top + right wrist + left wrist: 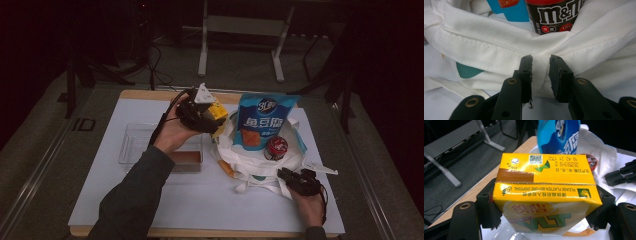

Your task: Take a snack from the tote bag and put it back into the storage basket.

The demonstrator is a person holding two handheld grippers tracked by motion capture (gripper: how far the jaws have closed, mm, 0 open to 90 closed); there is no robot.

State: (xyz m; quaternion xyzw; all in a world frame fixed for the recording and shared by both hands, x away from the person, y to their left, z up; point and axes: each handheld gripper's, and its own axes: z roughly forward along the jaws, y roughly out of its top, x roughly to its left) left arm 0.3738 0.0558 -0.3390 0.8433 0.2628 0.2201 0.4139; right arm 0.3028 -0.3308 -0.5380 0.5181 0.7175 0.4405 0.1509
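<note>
Here, one yellow carton point(544, 195), one blue pouch point(265, 120), one white bag point(250, 167).

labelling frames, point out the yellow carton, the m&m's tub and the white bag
yellow carton point(544, 167), left gripper view, top face
m&m's tub point(554, 15), right gripper view, label
white bag point(486, 50), right gripper view, hem
</note>
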